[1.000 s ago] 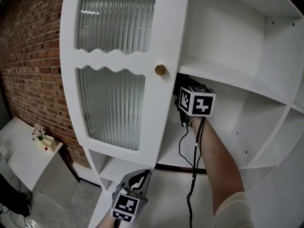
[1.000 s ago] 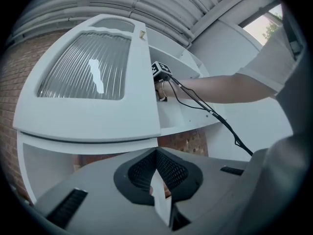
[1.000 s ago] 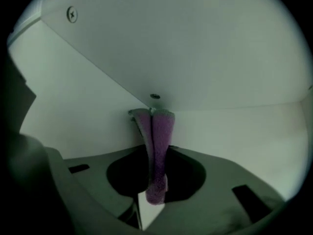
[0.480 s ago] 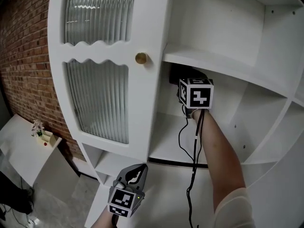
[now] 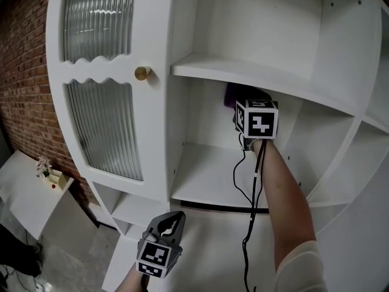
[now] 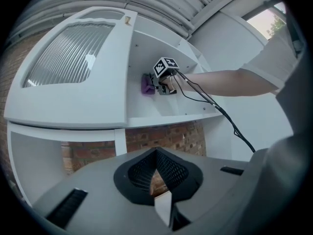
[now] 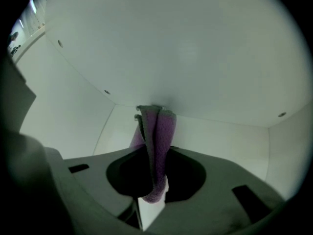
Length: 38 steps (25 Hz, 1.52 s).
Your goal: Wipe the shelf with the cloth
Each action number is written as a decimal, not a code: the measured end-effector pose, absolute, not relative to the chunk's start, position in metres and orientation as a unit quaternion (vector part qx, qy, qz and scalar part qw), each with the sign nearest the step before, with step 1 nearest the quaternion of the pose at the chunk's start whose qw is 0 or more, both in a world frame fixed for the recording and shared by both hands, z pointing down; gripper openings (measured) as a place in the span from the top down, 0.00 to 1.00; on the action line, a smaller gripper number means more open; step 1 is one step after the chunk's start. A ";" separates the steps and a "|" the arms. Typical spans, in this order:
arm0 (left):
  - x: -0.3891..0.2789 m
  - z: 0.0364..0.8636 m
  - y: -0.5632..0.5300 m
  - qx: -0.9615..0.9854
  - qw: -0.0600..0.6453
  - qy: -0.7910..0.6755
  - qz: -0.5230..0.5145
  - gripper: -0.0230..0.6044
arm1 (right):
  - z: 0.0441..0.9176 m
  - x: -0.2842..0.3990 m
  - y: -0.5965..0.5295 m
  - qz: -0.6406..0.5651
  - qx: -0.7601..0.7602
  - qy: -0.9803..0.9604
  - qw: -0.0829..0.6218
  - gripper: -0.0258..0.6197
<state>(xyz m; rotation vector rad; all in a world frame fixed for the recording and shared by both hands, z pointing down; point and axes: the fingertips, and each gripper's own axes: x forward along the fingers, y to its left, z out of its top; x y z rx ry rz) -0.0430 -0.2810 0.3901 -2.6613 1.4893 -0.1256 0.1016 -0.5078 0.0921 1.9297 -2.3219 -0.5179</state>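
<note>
The shelf (image 5: 203, 175) stands white and open. The purple cloth (image 7: 157, 141), probably soft, light and best held by a bunched fold, is pinched in the right gripper's (image 7: 152, 192) jaws against the compartment's back. The left gripper (image 6: 159, 180) hangs low, its jaws pressed together and empty.

The purple cloth (image 7: 157, 126) is folded and fuzzy, pinched in the right tongs (image 7: 155, 173). Its far end touches an inside corner of the white shelf (image 5: 206, 172).
</note>
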 end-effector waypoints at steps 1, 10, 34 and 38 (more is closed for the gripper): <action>-0.038 0.391 -0.281 -0.872 0.045 0.486 -0.043 0.94 | 0.092 0.111 -0.506 -0.171 0.634 -0.753 0.040 0.84; 0.004 0.391 -0.279 -0.880 0.043 0.470 -0.051 0.94 | 0.093 0.189 -0.500 -0.138 0.665 -0.734 0.027 0.84; 0.010 0.402 -0.274 -0.880 0.020 0.472 -0.047 0.94 | 0.092 0.274 -0.461 -0.113 0.795 -0.596 -0.006 0.85; 0.009 0.403 -0.268 -0.885 0.017 0.463 -0.046 0.94 | 0.106 0.230 -0.452 -0.096 0.755 -0.649 -0.009 0.84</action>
